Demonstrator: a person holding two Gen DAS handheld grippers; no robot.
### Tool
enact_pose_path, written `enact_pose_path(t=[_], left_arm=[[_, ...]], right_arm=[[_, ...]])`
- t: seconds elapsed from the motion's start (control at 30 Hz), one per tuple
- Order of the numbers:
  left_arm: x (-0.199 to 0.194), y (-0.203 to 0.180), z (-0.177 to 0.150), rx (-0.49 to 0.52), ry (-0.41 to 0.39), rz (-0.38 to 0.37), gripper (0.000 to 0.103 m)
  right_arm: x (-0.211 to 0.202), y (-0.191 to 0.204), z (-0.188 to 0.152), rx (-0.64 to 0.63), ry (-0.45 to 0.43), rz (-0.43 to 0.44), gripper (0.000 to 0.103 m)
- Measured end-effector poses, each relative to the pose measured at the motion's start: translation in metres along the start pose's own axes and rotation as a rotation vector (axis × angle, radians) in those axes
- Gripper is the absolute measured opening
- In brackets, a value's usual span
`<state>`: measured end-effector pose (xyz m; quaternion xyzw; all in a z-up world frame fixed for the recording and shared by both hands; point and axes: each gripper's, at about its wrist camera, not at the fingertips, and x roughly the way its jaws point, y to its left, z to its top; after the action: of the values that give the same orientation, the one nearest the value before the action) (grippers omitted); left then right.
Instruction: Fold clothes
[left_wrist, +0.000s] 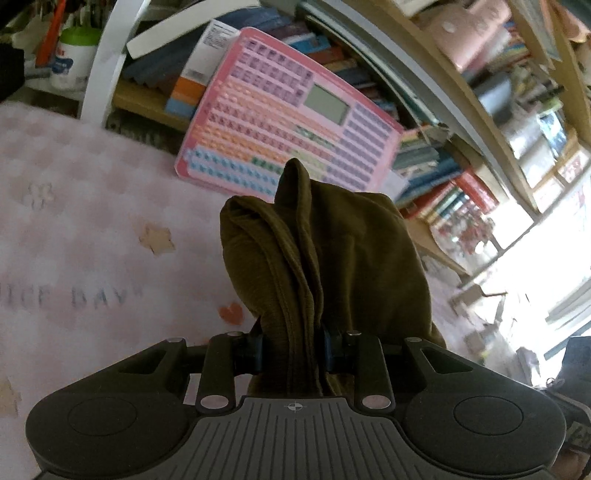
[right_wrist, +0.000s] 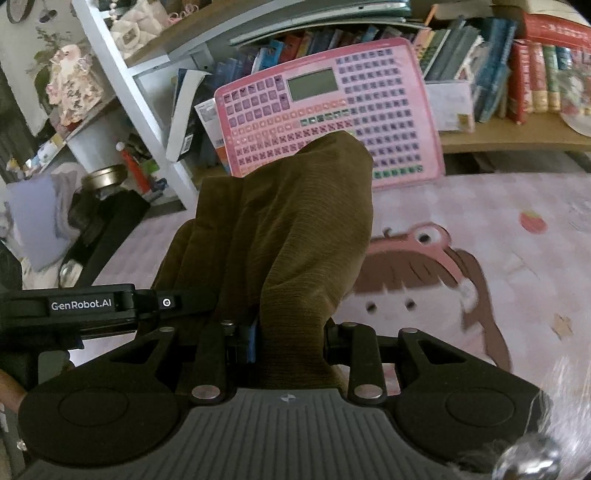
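Pink printed bedding (right_wrist: 480, 206) spreading wide underneath, reaching far toward a bookshelf (right_wrist: 498, 133) and a pink keyboard toy (right_wrist: 388, 110). Olive ribbed garment (right_wrist: 295, 221) hanging lifted above that bedding, bunched and running from both sets of fingers away toward the far side. Left gripper (left_wrist: 291, 350) pinching a thick gathered fold; right gripper (right_wrist: 291, 343) clamping another bunch. Sitting close together, left just left of right, each equally near the cloth. Not showing how folded the garment is.
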<state>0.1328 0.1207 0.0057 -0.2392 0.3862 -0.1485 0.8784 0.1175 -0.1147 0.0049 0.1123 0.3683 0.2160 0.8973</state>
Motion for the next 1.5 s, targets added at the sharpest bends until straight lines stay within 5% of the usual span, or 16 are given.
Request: enact_pose_path(t=[0.37,0.57,0.9,1.33,1.5], left_arm=[[0.051,0.056,0.039,-0.057,0.019,0.032,0.027],[0.063,0.075,0.038,-0.091,0.014,0.029,0.033],[0.037,0.059,0.036,0.002,-0.045,0.083,0.045],[-0.016,0.005,-0.015,0.122,-0.128,0.206,0.053],[-0.028,-0.014,-0.043,0.16,-0.153,0.284,0.073]], right_arm=[[0.09,-0.021,0.03,0.101,0.035,0.068,0.029],[0.113,-0.043,0.025,0.186,0.04,0.073,0.045],[0.085,-0.031,0.023,0.135,-0.009,0.003,0.067],[0.02,0.002,0.004,-0.05,-0.092,-0.123,0.071],[0.003,0.009,-0.016,-0.119,-0.097,-0.228,0.077]])
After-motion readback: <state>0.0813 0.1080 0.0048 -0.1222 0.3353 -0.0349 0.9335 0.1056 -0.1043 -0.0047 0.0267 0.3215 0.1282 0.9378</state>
